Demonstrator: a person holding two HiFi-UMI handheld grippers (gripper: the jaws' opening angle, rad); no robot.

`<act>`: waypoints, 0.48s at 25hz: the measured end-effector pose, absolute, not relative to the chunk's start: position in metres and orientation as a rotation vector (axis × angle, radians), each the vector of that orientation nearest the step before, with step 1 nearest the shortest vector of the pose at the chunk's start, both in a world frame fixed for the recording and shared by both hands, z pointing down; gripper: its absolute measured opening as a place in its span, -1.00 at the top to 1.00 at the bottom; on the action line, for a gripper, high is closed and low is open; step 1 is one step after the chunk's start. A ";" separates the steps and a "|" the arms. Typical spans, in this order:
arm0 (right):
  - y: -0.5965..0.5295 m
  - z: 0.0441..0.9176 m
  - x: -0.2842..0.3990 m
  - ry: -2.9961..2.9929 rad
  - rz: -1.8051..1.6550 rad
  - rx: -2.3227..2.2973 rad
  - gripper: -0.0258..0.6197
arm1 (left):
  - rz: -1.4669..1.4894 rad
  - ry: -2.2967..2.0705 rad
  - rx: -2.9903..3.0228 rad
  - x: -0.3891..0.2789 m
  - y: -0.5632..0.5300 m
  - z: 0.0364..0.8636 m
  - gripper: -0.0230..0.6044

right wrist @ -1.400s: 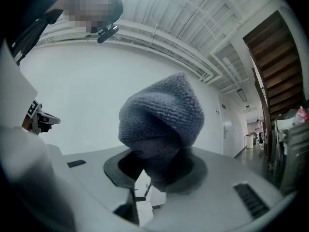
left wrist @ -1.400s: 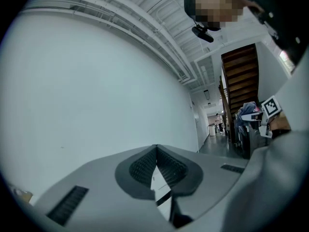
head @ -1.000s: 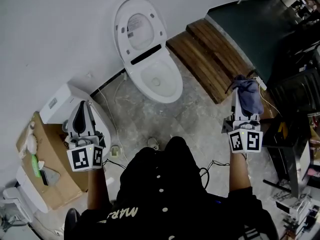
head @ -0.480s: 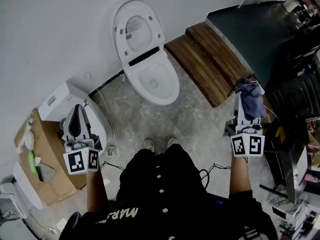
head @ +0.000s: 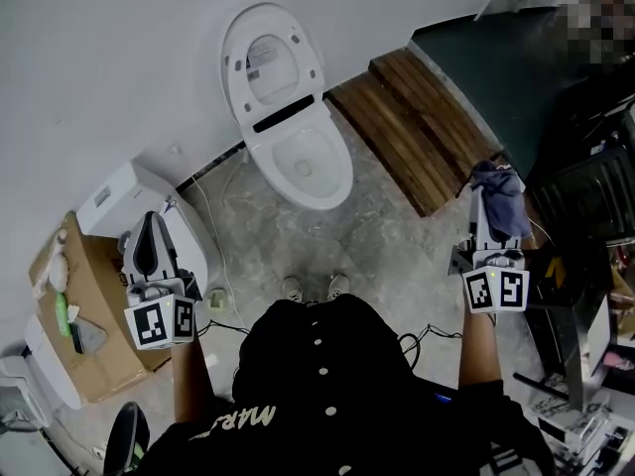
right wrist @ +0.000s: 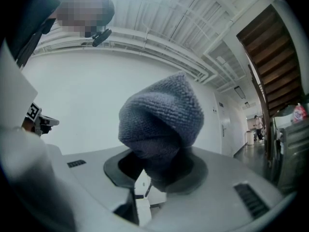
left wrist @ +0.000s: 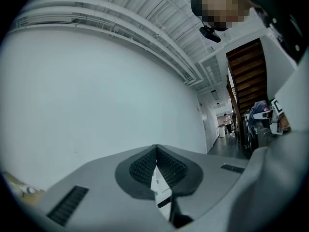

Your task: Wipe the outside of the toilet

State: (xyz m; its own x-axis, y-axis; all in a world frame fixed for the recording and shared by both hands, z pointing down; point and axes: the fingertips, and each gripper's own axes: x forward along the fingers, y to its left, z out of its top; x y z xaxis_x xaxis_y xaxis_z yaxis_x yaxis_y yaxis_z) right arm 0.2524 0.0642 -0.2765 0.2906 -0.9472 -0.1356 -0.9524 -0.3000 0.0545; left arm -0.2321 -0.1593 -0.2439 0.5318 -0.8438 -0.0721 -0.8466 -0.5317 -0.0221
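Head view first: the toilet (head: 288, 127) stands against the white wall with its lid up and the bowl open, well ahead of my operator's feet. I see no streaks or wet patches on its outer shell, so nothing tells me whether it has been wiped.

Both grippers are held out to the sides, well apart from it. The left gripper (head: 151, 244) has its jaws pressed together with nothing between them, as its own view confirms. The right gripper (head: 493, 204) is clamped on a grey-blue cloth (right wrist: 161, 120), bunched up above the jaws and touching no porcelain.

My read is that this fits the cloth heading in to wipe, or coming away after the wipe. I can't call which.
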 end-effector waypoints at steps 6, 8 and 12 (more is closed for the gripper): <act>0.066 -0.271 0.257 1.856 0.182 -2.483 0.55 | 0.069 1.495 -2.674 -0.230 -0.154 -0.247 0.89; 0.066 -0.269 0.258 1.861 0.178 -2.481 0.55 | 0.083 1.514 -2.680 -0.230 -0.153 -0.246 0.89; 0.064 -0.268 0.260 1.871 0.176 -2.473 0.55 | 0.075 1.530 -2.654 -0.231 -0.151 -0.246 0.89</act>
State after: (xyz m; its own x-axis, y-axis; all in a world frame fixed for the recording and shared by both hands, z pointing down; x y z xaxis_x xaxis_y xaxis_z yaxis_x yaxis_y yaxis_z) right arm 0.2596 0.0643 -0.2680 0.2681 -0.9569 -0.1121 -0.9610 -0.2738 0.0395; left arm -0.2308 -0.1506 -0.2461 0.5007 -0.8618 -0.0807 -0.8656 -0.4989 -0.0427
